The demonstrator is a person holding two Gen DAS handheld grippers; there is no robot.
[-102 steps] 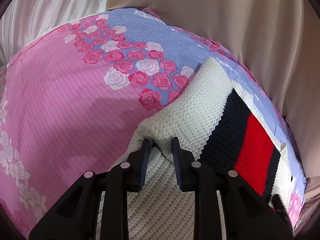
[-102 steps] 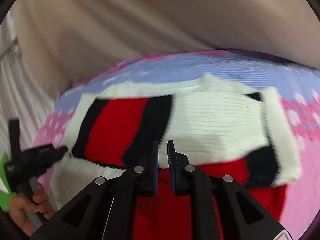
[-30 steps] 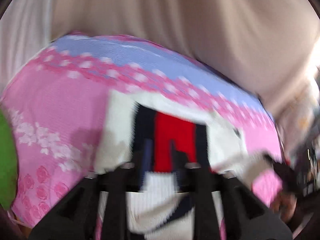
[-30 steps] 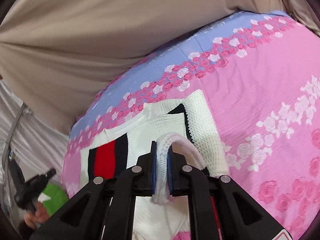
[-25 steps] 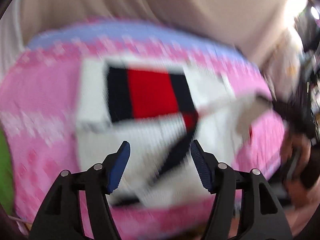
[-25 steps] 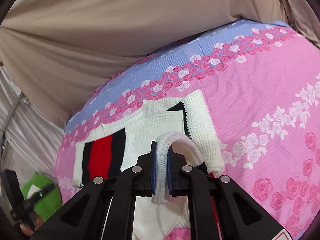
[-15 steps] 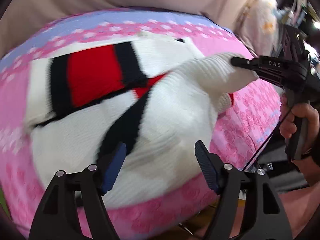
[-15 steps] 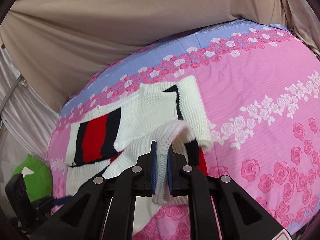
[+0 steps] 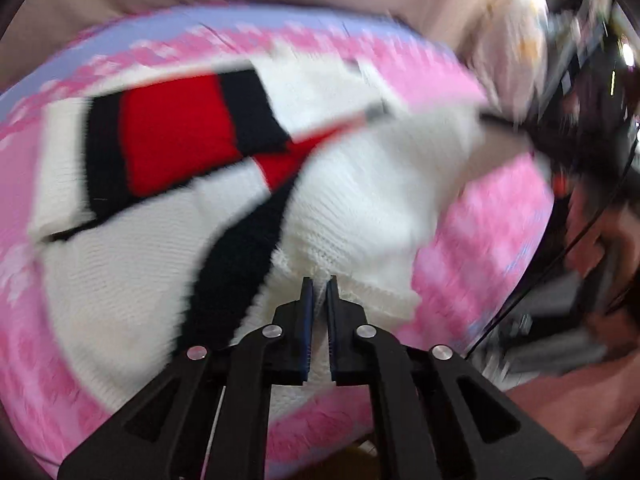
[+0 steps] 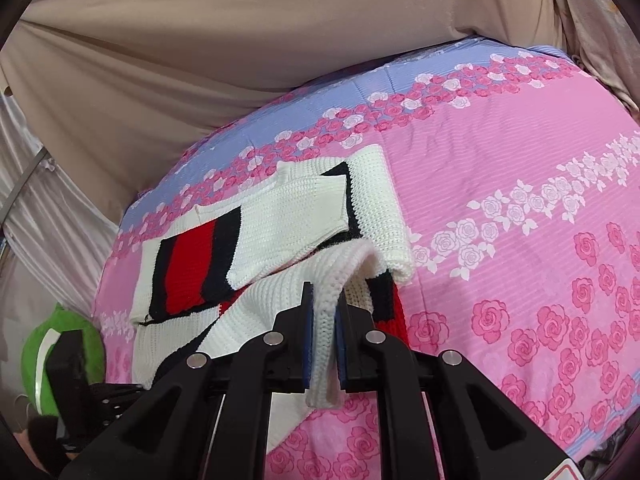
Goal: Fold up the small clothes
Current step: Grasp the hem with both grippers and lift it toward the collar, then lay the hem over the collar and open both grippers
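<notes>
A small white knit sweater (image 9: 352, 200) with a red panel between black stripes lies on a pink rose-print bedsheet (image 10: 500, 168). The left gripper (image 9: 319, 284) is shut on the sweater's white near edge, just right of a black stripe; the left wrist view is blurred. In the right wrist view the sweater (image 10: 280, 216) is partly folded, one sleeve laid across the body. The right gripper (image 10: 323, 292) is shut on a thick white ribbed edge, lifted off the sheet, with the knit hanging down between the pads.
Beige curtain fabric (image 10: 200, 40) hangs behind the bed. A green plush toy (image 10: 60, 340) sits off the bed's left side. A person's hand (image 9: 592, 232) shows at the right of the left wrist view. The sheet's lilac band (image 10: 400, 80) runs along the far edge.
The left gripper, wide open over the sweater half a second ago, has dropped to the near edge and shut on white knit. The right gripper kept its hold and drew the edge nearer.
</notes>
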